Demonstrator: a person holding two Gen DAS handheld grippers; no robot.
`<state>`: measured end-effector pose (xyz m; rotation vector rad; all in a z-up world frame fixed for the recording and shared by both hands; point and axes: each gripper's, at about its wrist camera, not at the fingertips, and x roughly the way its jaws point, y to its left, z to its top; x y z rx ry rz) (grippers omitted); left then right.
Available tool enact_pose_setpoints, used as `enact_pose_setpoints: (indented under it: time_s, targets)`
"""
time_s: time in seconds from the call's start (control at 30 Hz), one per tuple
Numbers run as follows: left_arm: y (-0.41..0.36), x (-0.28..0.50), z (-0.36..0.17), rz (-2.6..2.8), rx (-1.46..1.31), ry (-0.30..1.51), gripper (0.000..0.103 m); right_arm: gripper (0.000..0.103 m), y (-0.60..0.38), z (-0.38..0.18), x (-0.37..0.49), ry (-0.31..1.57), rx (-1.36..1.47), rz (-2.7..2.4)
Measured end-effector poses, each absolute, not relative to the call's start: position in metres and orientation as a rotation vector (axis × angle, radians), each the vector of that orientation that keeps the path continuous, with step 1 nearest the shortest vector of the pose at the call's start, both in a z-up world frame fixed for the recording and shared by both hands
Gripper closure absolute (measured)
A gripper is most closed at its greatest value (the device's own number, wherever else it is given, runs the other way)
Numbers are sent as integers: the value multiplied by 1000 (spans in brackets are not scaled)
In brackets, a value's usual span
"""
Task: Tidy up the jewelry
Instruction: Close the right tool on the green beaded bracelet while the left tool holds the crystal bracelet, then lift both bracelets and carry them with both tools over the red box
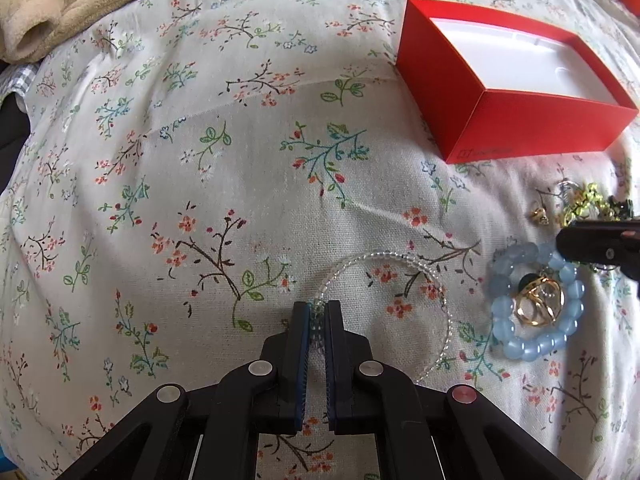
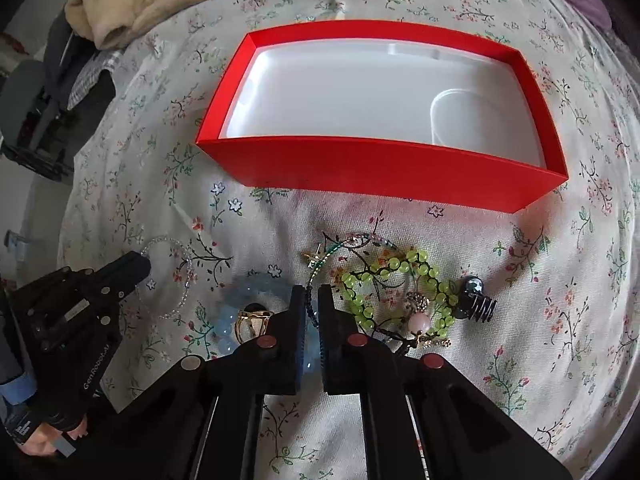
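Floral bedsheet (image 2: 500, 280) carries everything: right gripper (image 2: 313, 300) jaws clenched on a dark beaded strand (image 2: 311, 300), left gripper (image 1: 319, 312) pinching the clear bracelet (image 1: 384, 258); the red box (image 2: 384, 168) lies straight ahead, beyond both.

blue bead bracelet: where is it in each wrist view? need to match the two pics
Left wrist: blue bead bracelet lies at lower right on the floral cloth, ringed around a gold ring, just below the right gripper's tip.
Right wrist: same bracelet sits at lower centre-left, partly hidden behind the right gripper, gold ring inside it.
Shared landmark: the open red box, upper right in the left view, top centre in the right view.
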<state>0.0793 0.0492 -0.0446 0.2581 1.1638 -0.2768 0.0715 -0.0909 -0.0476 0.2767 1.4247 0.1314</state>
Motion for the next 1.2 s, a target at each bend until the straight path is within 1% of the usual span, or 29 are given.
enact_pose_setpoints:
  time_s: [0.17, 0.57, 0.83, 0.93, 1.03, 1.1, 1.2]
  targets:
    - [53, 76, -32, -286, 227, 1132, 101, 100, -100, -27, 67, 1367, 293, 136]
    - [49, 72, 5, -312, 160, 1046, 101, 100, -133, 24, 54, 1235, 378, 132]
    - [40, 68, 16, -330, 136, 1019, 101, 100, -138, 58, 38, 1152, 467, 260]
    - [35, 67, 10, -331, 154, 1032, 101, 100, -144, 47, 36, 1189, 417, 189]
    - [29, 65, 2, -331, 180, 1051, 101, 100, -155, 10, 39, 1308, 298, 35]
    - [26, 64, -3, -333, 196, 1060, 101, 100, -166, -17, 40, 1393, 268, -30]
    - [24, 62, -4, -341, 208, 1060, 101, 100, -178, -32, 39, 1442, 246, -67]
